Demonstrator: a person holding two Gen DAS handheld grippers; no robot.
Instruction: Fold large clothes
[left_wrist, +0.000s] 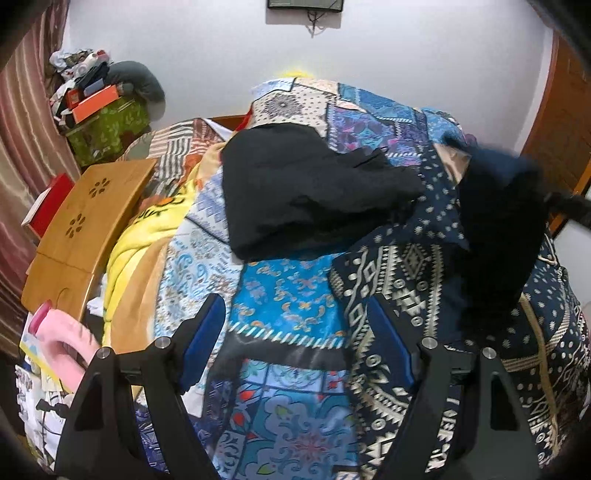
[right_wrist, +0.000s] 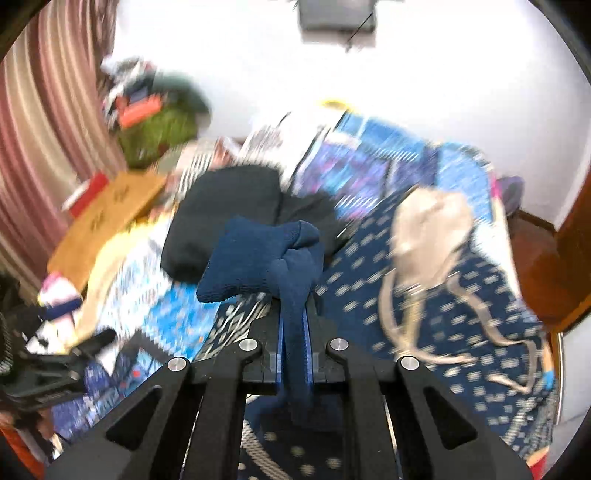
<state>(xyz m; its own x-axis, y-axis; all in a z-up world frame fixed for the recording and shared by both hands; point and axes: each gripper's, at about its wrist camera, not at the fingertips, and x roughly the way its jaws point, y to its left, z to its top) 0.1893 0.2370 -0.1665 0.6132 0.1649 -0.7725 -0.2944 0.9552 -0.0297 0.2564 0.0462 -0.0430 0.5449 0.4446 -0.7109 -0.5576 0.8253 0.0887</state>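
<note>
A navy knitted garment hangs bunched from my right gripper, whose blue pads are shut on a fold of it. The left wrist view shows the same garment as a dark blurred mass raised at the right. A black garment lies crumpled on the patchwork bedspread, beyond both grippers. My left gripper hovers open above the bedspread, with nothing between its blue pads. It appears again at the lower left as the left gripper.
A beige item with straps lies on the dotted navy cloth at right. Left of the bed stand a wooden lap table, a pink object, a green box heaped with clutter and a striped curtain. At far right is a wooden door.
</note>
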